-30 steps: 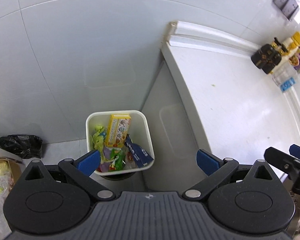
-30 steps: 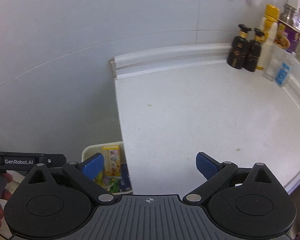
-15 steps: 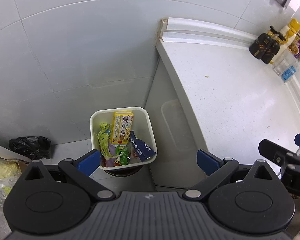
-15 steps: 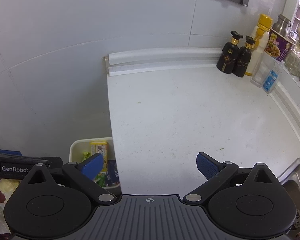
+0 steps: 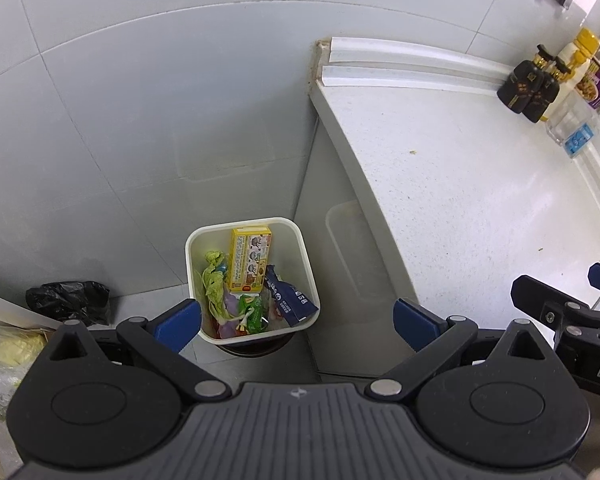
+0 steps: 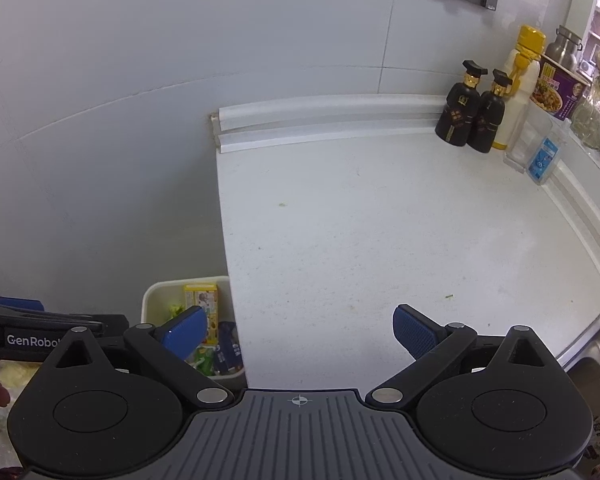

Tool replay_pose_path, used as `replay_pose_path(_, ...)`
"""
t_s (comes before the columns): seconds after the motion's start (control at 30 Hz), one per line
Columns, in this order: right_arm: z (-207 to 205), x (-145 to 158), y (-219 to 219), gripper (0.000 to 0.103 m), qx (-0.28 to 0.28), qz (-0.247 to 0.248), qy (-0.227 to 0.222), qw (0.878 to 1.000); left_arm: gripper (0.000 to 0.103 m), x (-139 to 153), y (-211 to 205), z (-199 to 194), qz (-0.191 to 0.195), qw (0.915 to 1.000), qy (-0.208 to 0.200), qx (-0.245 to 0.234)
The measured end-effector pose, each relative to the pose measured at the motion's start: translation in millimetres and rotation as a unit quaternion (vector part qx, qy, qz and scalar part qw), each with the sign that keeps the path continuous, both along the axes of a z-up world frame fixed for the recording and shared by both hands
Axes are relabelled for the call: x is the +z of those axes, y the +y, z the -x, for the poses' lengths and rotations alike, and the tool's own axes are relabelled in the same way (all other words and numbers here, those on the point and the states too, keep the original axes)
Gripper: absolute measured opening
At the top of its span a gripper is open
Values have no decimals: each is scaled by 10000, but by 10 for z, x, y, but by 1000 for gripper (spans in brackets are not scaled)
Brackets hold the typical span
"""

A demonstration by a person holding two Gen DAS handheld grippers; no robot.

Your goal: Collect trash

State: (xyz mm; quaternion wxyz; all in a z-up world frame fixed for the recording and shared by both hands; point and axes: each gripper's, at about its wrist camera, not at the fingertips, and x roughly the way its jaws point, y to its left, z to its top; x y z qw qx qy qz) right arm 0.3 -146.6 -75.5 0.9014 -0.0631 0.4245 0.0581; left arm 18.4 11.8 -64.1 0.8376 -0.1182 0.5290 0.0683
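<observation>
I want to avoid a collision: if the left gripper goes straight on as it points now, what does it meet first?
Probably the white bin on the floor, likely the trash near its front rim. The left gripper is open and empty, and nothing shows in between; depth is uncertain.

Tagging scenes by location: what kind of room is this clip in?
Most likely a home kitchen. A white countertop runs along a tiled wall, with dark sauce bottles at the back and a steel sink at its near corner. A white trash bin full of wrappers sits on the floor beside it.
</observation>
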Motion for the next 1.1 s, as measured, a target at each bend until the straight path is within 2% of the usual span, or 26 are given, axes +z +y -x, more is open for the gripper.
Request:
replay_pose_path(0.27, -8, -13, -24, 101, -87, 9, 57, 9999, 102, 24, 1, 4, -106, 9999, -22, -47)
replay_pose_path(1.1, -51, -71, 36, 101, -93, 6, 142, 9999, 102, -25, 47, 8, -16, 9999, 100, -1)
